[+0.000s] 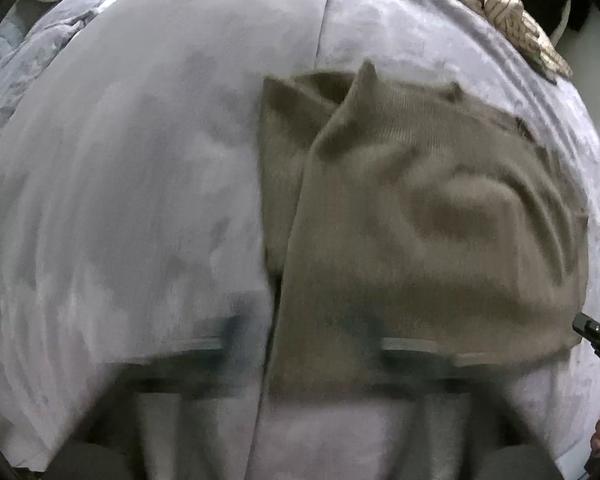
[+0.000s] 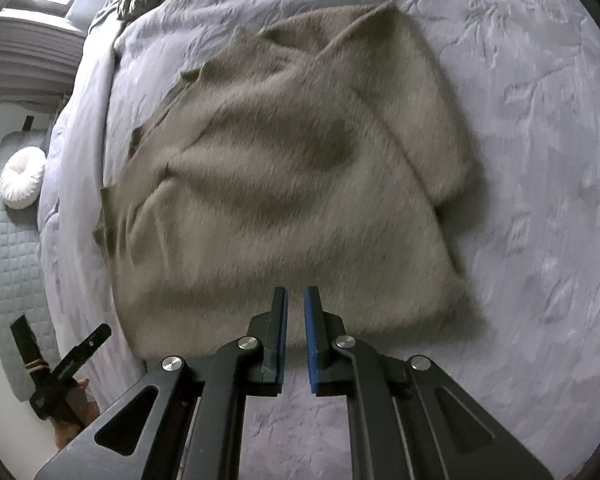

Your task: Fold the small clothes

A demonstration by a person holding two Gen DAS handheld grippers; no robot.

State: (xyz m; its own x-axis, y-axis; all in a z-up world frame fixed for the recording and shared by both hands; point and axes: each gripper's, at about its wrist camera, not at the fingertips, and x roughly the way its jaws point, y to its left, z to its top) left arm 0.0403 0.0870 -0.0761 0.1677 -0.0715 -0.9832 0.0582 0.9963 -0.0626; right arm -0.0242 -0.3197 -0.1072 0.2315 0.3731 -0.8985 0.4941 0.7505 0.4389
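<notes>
Left tongs [image 1: 302, 346]: blurred in own view, fingers spread wide, nothing between them. One finger over bare bedspread [image 1: 120, 200], the other over the near edge of the garment [image 1: 420, 208]. No cloth pinched. Seam or fold line of the bedspread runs away from the gap between the fingers.

Garment: brownish knit, already doubled over, flat on the bed, a flap folded across its top with one upper corner sticking up. Lies ahead and to the right of the left tongs, its left edge close to the midline of that view. Long axis roughly away from the tongs toward the far edge of the bed; hard to be sure, fisheye bends it.

Right tongs [image 2: 296, 304]: sharp, blue pads nearly closed on a thin gap, empty. Tips hang over the near hem of the garment [image 2: 284, 168], about mid-width; whether touching the knit, cannot tell. Garment spreads straight ahead from here.

Left tongs [image 2: 60, 356] also visible at the lower left of the right view, off the garment's near left corner.

Judgement: both tongs sit at the near hem, right one more centred. Next fold likely near hem to far edge, needing both near corners; right tongs must open first.
</notes>
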